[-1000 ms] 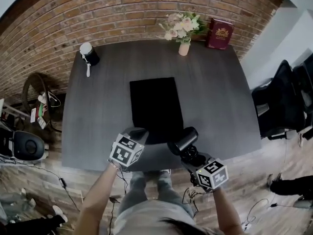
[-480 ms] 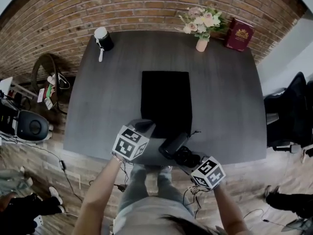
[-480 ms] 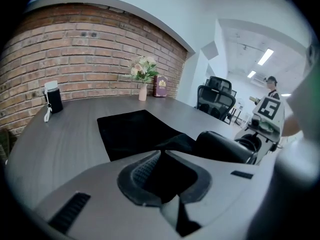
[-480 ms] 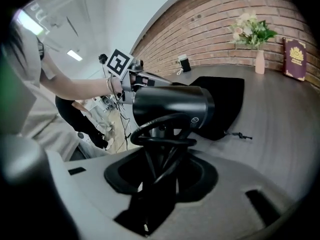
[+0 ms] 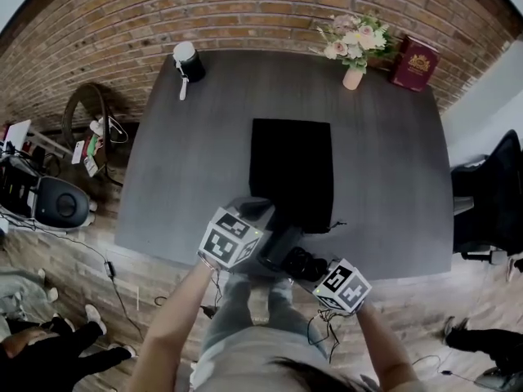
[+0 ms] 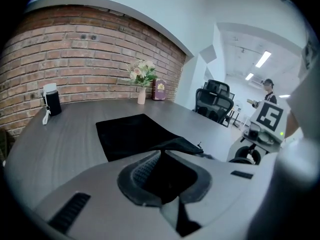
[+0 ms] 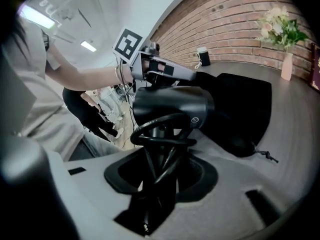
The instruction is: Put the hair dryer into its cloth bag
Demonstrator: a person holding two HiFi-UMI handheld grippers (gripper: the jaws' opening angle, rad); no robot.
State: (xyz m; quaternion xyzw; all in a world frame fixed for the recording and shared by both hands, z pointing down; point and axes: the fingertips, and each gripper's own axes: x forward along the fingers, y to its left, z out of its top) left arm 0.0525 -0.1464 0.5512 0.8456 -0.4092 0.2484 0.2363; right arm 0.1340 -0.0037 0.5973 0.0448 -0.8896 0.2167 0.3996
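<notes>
The bag's point(image 5: 292, 170) mouth is hard to read. In the head view the left tool point(image 5: 258, 212) covers it, and in the left gripper view only a raised fold of black cloth shows, running into the clenched jaws. That left tool is clamped on the bag's near edge and holds it lifted off the bench point(image 5: 188, 170), while the rest of the bag lies flat down the middle.

The dryer point(image 7: 170, 106) is held in the right tool point(image 7: 162, 159) at the bench's near edge, just beside the lifted edge. Its handle is mostly buried between the jaws under loops of its cord point(image 7: 160, 134), which the jaws grip along with it. Its barrel lies sideways with its front end against the dark cloth. I cannot tell whether that end has crossed the opening.

A small round mark on the barrel is too small to read. The red book point(image 5: 413, 61) at the far right corner carries a gilt crest, its lettering illegible. Each tool's cube point(image 5: 341, 286) bears black-and-white squares, not words.

The dryer is smooth, matte black and cylindrical, and the cord looks rubbery. The bag is a soft, matte rectangle with a thin drawstring point(image 7: 264, 155) trailing from its edge. The bench is dark grey with a faint wood grain. A pale vase point(image 5: 353, 77) of flowers and a black canister point(image 5: 189, 62) with a white top stand along the brick wall point(image 5: 245, 6).
</notes>
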